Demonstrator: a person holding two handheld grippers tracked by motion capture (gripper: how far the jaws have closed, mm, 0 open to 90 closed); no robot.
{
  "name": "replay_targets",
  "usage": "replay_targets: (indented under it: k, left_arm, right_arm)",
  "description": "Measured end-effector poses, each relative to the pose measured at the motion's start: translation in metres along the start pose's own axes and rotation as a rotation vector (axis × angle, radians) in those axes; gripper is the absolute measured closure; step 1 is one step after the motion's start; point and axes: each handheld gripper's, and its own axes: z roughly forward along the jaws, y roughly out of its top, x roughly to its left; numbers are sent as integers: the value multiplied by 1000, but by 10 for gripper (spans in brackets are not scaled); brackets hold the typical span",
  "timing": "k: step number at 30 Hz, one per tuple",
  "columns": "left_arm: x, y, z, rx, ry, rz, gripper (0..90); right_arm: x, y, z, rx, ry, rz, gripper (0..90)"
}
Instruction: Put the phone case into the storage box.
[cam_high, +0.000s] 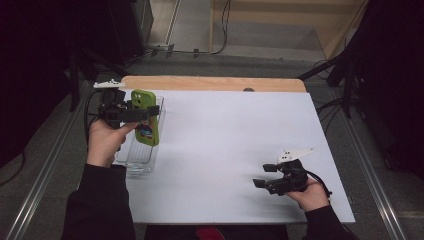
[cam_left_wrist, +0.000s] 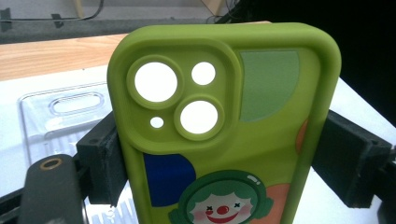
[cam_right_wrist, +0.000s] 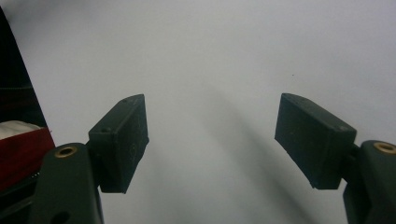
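Note:
A lime-green phone case (cam_high: 145, 117) with camera cutouts and a clown picture is held upright over a clear plastic tray (cam_high: 135, 161) at the table's left. My left gripper (cam_high: 142, 114) is shut on the phone case (cam_left_wrist: 224, 130), its black pads (cam_left_wrist: 102, 158) pressing both long sides. The tray (cam_left_wrist: 60, 116) lies below and behind it. My right gripper (cam_high: 265, 176) rests near the table's front right, open, with nothing between its fingers (cam_right_wrist: 121, 140) except white tabletop.
The white table surface (cam_high: 235, 140) has a wooden strip (cam_high: 210, 83) along its far edge. Dark equipment and cables stand beyond the table. A red object (cam_right_wrist: 21, 154) shows past the table edge in the right gripper view.

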Motion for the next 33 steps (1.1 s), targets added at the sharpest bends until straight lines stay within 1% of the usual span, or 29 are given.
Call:
replay_targets:
  k: [5, 6, 9, 12, 14, 16, 17, 19, 20, 22, 26, 29, 33]
  left_arm:
    - [5, -1, 2, -16, 29, -12, 163]
    - [6, -1, 2, -19, 38, -9, 163]
    - [10, -2, 2, -31, 53, -19, 163]
    - [13, -2, 6, -33, 69, -25, 163]
    - [16, -1, 8, -33, 70, -33, 163]
    - [18, -1, 11, -32, 86, -37, 162]
    - [20, -1, 13, -32, 97, -33, 162]
    - [22, -1, 15, -31, 100, -43, 162]
    - [23, -1, 17, -32, 100, -44, 162]
    - [25, 1, 19, -34, 102, -50, 162]
    - [28, 7, 24, -36, 132, -42, 162]
    - [28, 12, 29, -44, 148, -31, 162]
    - [32, 15, 39, -34, 151, -37, 162]
  right_arm:
    - [0, 1, 0, 1, -3, 15, 209]
    - [-1, 1, 0, 1, -3, 15, 205]
    - [-2, 1, 0, -5, 2, 18, 190]
    - [-2, 2, 1, 3, 2, 24, 147]
    - [-2, 2, 3, 8, -5, 31, 91]
    - [-3, 2, 3, 13, -4, 38, 85]
    - [-3, 3, 3, 18, 2, 41, 62]
    - [-2, 4, 2, 23, -17, 37, 21]
    - [-3, 4, 2, 22, -23, 34, 21]
    - [-3, 3, 2, 27, -18, 37, 20]
    - [-2, 3, 5, 32, -14, 34, 21]
    - [-1, 3, 5, 22, -19, 31, 21]
    - [-1, 3, 4, 16, -23, 34, 22]
